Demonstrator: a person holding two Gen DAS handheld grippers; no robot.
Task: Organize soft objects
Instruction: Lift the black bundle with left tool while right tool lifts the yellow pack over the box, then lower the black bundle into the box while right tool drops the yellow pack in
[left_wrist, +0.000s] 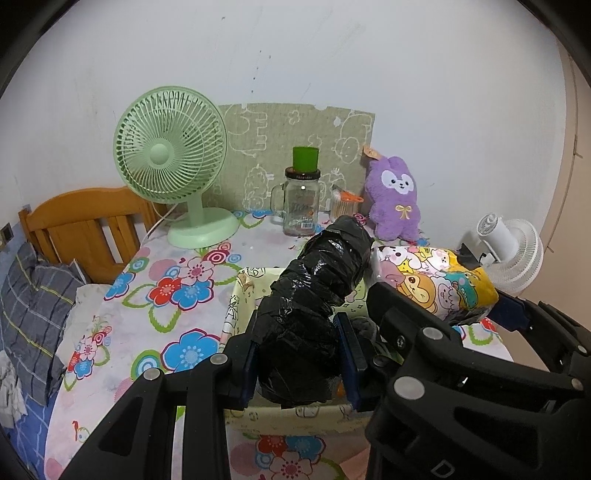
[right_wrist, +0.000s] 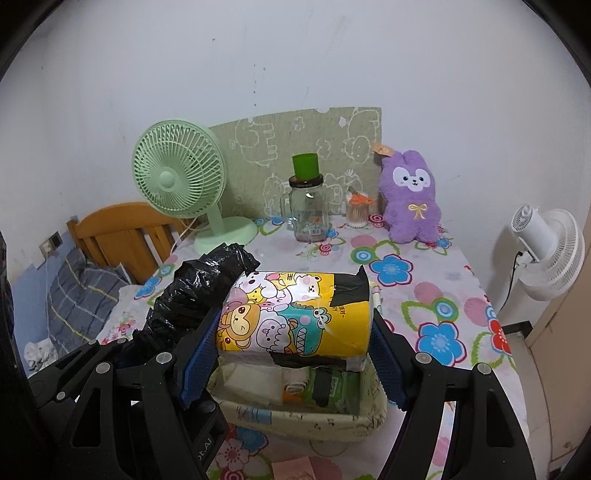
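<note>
My left gripper (left_wrist: 299, 354) is shut on a black plastic-wrapped roll (left_wrist: 314, 295), held tilted above a pale fabric basket (left_wrist: 236, 295). My right gripper (right_wrist: 295, 343) is shut on a yellow cartoon-print tissue pack (right_wrist: 295, 314), held over the same basket (right_wrist: 303, 421), which holds small packets. The black roll (right_wrist: 199, 291) shows left of the pack in the right wrist view. The pack (left_wrist: 436, 280) and the right gripper show right of the roll in the left wrist view. A purple plush rabbit (left_wrist: 395, 195) (right_wrist: 412, 195) sits at the table's back right.
On the floral tablecloth (left_wrist: 166, 295) stand a green desk fan (left_wrist: 170, 158), a glass jar with a green cup on top (left_wrist: 301, 199) and a cotton-swab box (left_wrist: 341, 206). A white fan (right_wrist: 546, 251) stands right of the table. A wooden headboard (left_wrist: 81, 221) and bed lie left.
</note>
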